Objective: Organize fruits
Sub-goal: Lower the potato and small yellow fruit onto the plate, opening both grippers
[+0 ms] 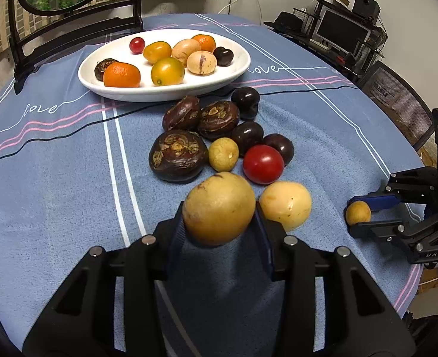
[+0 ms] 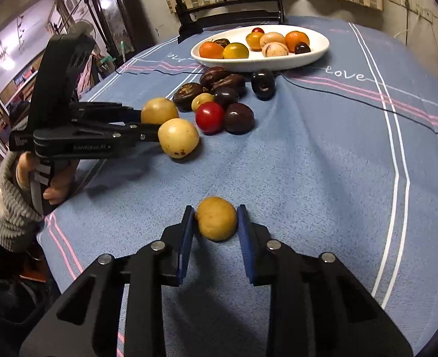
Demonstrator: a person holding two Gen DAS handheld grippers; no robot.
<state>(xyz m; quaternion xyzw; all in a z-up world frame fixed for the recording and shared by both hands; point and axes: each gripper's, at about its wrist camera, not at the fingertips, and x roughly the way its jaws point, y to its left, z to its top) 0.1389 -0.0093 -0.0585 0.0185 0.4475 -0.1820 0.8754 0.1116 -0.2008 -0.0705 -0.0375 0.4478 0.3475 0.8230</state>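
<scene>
My left gripper (image 1: 219, 212) is shut on a large yellow-brown fruit (image 1: 219, 208) just above the blue cloth; it also shows in the right wrist view (image 2: 159, 110). My right gripper (image 2: 216, 218) is shut on a small tan longan (image 2: 216, 217), seen from the left wrist view too (image 1: 358, 212). A pale yellow fruit (image 1: 285, 205) lies right of the left gripper. A loose cluster lies ahead: a red tomato (image 1: 263, 164), dark water chestnuts (image 1: 177, 154), dark plums (image 1: 247, 136) and a small longan (image 1: 223, 154). A white oval plate (image 1: 237, 70) with several fruits stands behind.
A black chair back (image 1: 79, 26) stands behind the plate. A thin black cable (image 1: 308, 89) crosses the cloth near the plate. The table edge (image 1: 412, 282) drops off at the right, with a desk and monitor (image 1: 341, 31) beyond.
</scene>
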